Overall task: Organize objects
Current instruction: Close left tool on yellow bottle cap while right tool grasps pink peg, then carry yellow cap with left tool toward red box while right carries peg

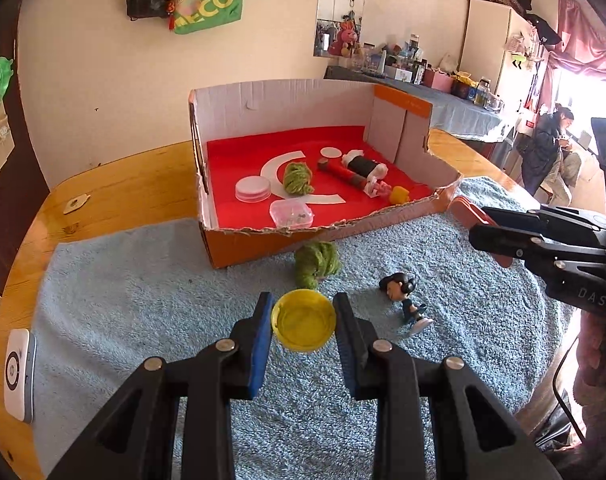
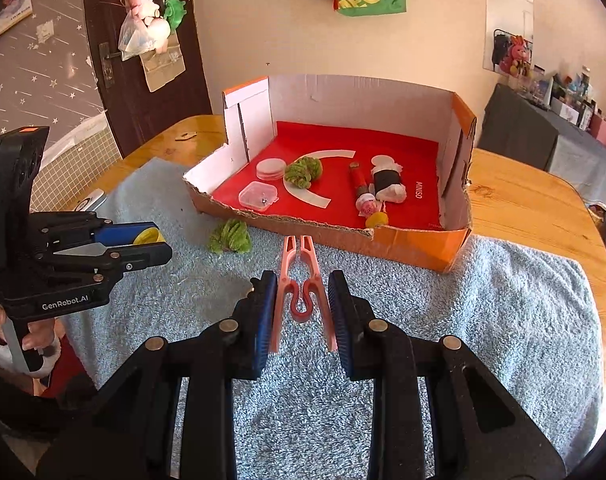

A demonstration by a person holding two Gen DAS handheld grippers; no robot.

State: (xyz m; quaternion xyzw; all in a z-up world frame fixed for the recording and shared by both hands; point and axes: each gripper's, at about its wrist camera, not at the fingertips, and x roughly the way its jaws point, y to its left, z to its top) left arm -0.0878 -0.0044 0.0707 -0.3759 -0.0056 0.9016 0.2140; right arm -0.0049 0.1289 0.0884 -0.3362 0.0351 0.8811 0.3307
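Note:
My left gripper (image 1: 304,312) is shut on a yellow cap (image 1: 304,325), held just above the blue towel (image 1: 143,280); it also shows in the right wrist view (image 2: 159,240) with the cap (image 2: 147,236). My right gripper (image 2: 301,300) is shut on a pink clip (image 2: 301,292) and shows in the left wrist view (image 1: 479,228) with the clip (image 1: 469,210). The orange cardboard box (image 1: 263,242) with a red floor stands behind, also in the right wrist view (image 2: 419,248). A green yarn bundle (image 1: 317,262) and a small figurine (image 1: 407,300) lie on the towel.
Inside the box lie a white lid (image 1: 253,189), a clear case (image 1: 291,213), green yarn (image 1: 298,178), a red tube (image 1: 345,173), a black-and-white roll (image 1: 365,166) and a yellow piece (image 1: 399,195). A white device (image 1: 19,374) lies on the wooden table (image 1: 115,196).

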